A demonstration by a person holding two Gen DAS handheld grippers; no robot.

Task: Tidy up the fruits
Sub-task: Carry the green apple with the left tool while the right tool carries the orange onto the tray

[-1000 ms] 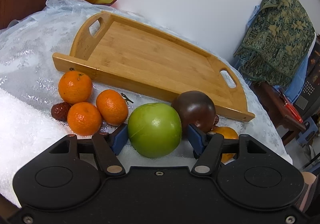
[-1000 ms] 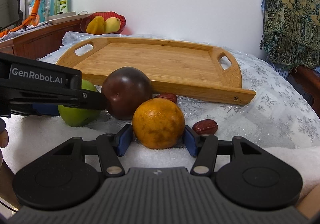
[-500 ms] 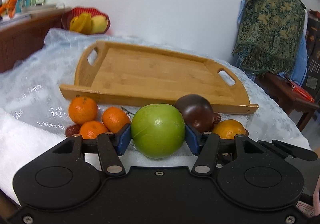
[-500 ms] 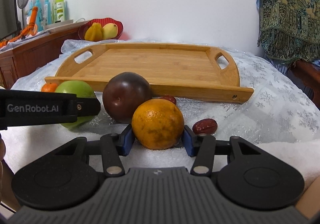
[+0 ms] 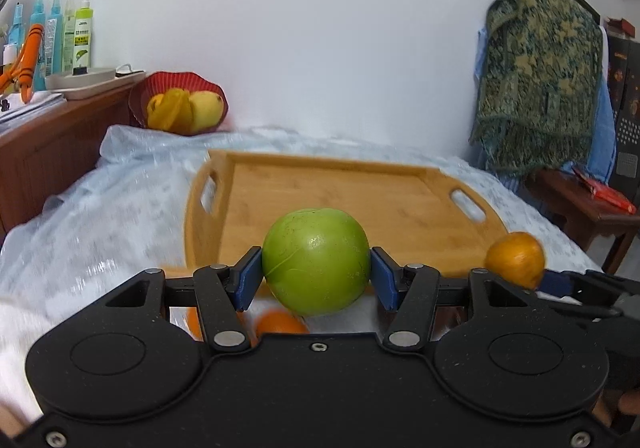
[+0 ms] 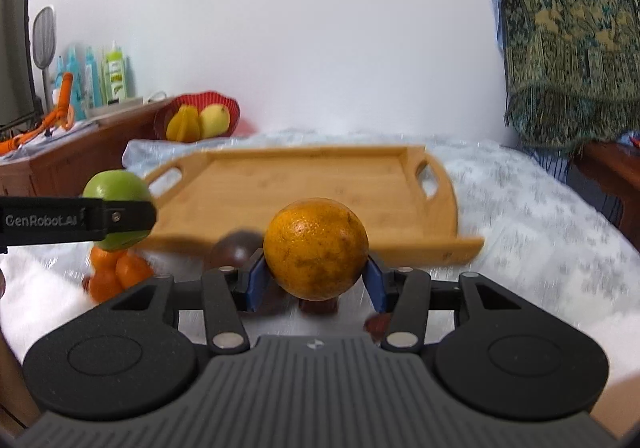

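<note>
My left gripper (image 5: 316,275) is shut on a green apple (image 5: 316,262), held above the white cloth in front of the bamboo tray (image 5: 344,203). My right gripper (image 6: 315,280) is shut on a large orange (image 6: 316,248), also lifted off the cloth before the tray (image 6: 304,183). In the right wrist view the apple (image 6: 116,179) hangs at left in the other gripper's fingers. Below lie a dark purple fruit (image 6: 234,252), several small oranges (image 6: 116,272) and red dates (image 6: 378,324). The large orange (image 5: 516,258) shows at right in the left wrist view.
A red bowl (image 5: 178,103) of yellow fruit sits behind the tray by the wall. A wooden sideboard (image 5: 44,151) with spray bottles stands at left. A patterned cloth (image 5: 540,63) hangs at right over a small wooden table (image 5: 588,207).
Both grippers closed on their fruit, the left on the apple and the right on the orange, then rose off the cloth. The fruit left on the cloth now sits lower in both views.
</note>
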